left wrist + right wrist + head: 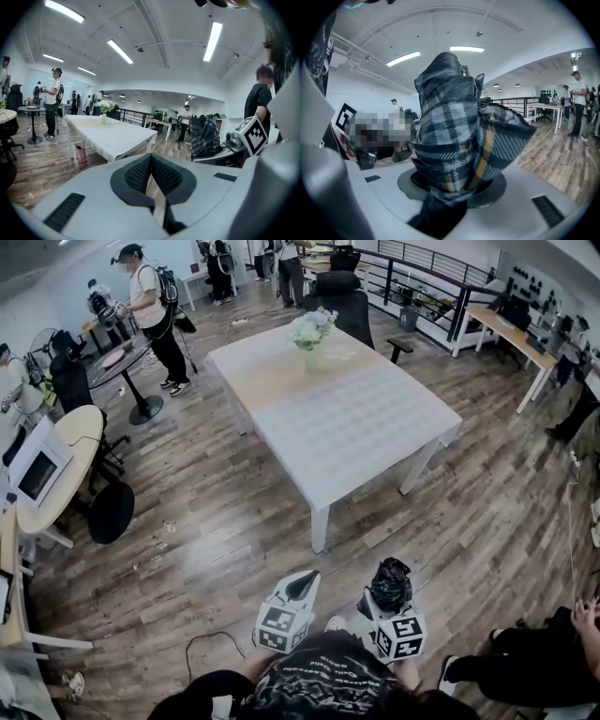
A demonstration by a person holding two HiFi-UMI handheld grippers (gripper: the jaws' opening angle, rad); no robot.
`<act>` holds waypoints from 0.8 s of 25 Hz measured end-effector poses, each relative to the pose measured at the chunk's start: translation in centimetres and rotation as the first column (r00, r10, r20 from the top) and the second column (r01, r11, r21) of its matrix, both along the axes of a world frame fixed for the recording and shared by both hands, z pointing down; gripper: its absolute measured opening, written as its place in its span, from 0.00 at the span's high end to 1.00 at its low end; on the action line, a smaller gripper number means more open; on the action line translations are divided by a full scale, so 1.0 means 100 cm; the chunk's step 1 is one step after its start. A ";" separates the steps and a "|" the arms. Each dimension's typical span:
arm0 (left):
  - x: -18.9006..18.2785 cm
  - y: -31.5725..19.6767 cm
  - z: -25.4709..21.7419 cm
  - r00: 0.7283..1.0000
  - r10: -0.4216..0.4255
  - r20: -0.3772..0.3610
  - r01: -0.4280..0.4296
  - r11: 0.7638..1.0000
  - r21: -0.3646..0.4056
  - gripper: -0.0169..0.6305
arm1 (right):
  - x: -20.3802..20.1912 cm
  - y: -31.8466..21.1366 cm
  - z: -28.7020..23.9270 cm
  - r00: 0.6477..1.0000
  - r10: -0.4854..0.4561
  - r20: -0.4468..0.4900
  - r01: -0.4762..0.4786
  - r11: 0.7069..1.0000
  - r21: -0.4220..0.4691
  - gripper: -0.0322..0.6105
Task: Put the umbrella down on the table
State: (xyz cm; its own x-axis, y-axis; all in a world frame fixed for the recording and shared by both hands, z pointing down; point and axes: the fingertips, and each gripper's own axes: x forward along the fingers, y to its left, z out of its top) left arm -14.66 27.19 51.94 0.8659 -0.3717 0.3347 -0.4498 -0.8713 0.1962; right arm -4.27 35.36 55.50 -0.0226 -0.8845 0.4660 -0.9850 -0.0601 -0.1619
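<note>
Folded umbrella (391, 579) held in the right gripper (386, 604), well short of the worktop (356, 418).
The right gripper is clamped on the plaid umbrella above the wooden floor (216, 521). Beside it, the left gripper (303, 585) has its jaws together and is empty. Farther off stands the white worktop, with a flower vase (310, 334) at its far end.

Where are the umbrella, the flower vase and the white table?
umbrella (454, 136), right gripper view, on its plaid fabric.
flower vase (310, 360), head view, on the vase body.
white table (370, 423), head view, on its bare top.
</note>
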 end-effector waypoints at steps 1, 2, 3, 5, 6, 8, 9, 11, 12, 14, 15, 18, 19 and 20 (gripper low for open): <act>0.011 0.001 0.001 1.000 -0.003 -0.003 0.003 1.000 -0.001 0.94 | 0.010 0.000 0.001 1.000 -0.008 0.002 0.008 1.000 0.000 0.68; 0.021 0.002 0.002 1.000 -0.008 -0.005 0.008 1.000 -0.003 0.94 | 0.019 0.000 0.003 1.000 -0.015 0.003 0.015 1.000 -0.002 0.68; 0.030 0.003 0.003 1.000 -0.014 -0.007 0.014 1.000 -0.004 0.94 | 0.027 0.000 0.005 1.000 -0.022 0.001 0.022 1.000 -0.004 0.68; 0.045 0.005 0.007 1.000 -0.022 -0.009 0.022 1.000 -0.005 0.94 | 0.042 0.001 0.009 1.000 -0.030 -0.001 0.030 1.000 -0.007 0.68; 0.052 0.006 0.008 1.000 -0.024 -0.008 0.024 1.000 -0.008 0.94 | 0.048 0.001 0.010 0.999 -0.032 0.002 0.032 0.999 -0.005 0.68; 0.063 0.005 0.011 1.000 -0.028 -0.005 0.028 0.999 -0.016 0.94 | 0.057 -0.001 0.011 0.999 -0.033 0.016 0.033 0.999 0.001 0.68; 0.067 0.004 0.011 1.000 -0.028 -0.004 0.028 0.999 -0.019 0.94 | 0.061 -0.002 0.011 0.999 -0.031 0.025 0.031 1.000 0.003 0.68; 0.076 0.000 0.010 1.000 -0.027 0.000 0.027 0.999 -0.020 0.94 | 0.069 -0.006 0.012 0.999 -0.028 0.039 0.028 1.000 0.001 0.68; 0.079 -0.002 0.010 1.000 -0.026 0.001 0.026 0.999 -0.019 0.94 | 0.073 -0.007 0.013 0.999 -0.028 0.041 0.028 1.000 -0.001 0.68; 0.086 -0.005 0.012 1.000 -0.028 0.005 0.028 0.999 -0.020 0.94 | 0.080 -0.010 0.013 0.999 -0.029 0.039 0.029 1.000 -0.003 0.68; 0.089 -0.008 0.014 1.000 -0.031 0.007 0.031 0.999 -0.022 0.94 | 0.083 -0.011 0.013 0.999 -0.030 0.038 0.030 1.000 -0.002 0.68; 0.099 -0.018 0.023 0.999 -0.034 0.013 0.035 0.999 -0.033 0.94 | 0.093 -0.018 0.019 0.999 -0.022 0.047 0.022 1.000 -0.001 0.68; 0.103 -0.022 0.027 0.999 -0.031 0.016 0.032 0.999 -0.039 0.94 | 0.097 -0.021 0.021 0.999 -0.014 0.051 0.015 1.000 -0.004 0.68; 0.108 -0.027 0.031 0.999 -0.026 0.019 0.027 0.999 -0.046 0.94 | 0.101 -0.025 0.024 0.999 -0.004 0.055 0.005 1.000 -0.010 0.68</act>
State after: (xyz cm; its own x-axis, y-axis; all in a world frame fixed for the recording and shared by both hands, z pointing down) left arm -3.85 24.44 55.00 0.8497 -0.3781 0.3676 -0.4763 -0.8494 0.2273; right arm 5.80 32.86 57.91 -0.0524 -0.8796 0.4728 -0.9750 -0.0573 -0.2147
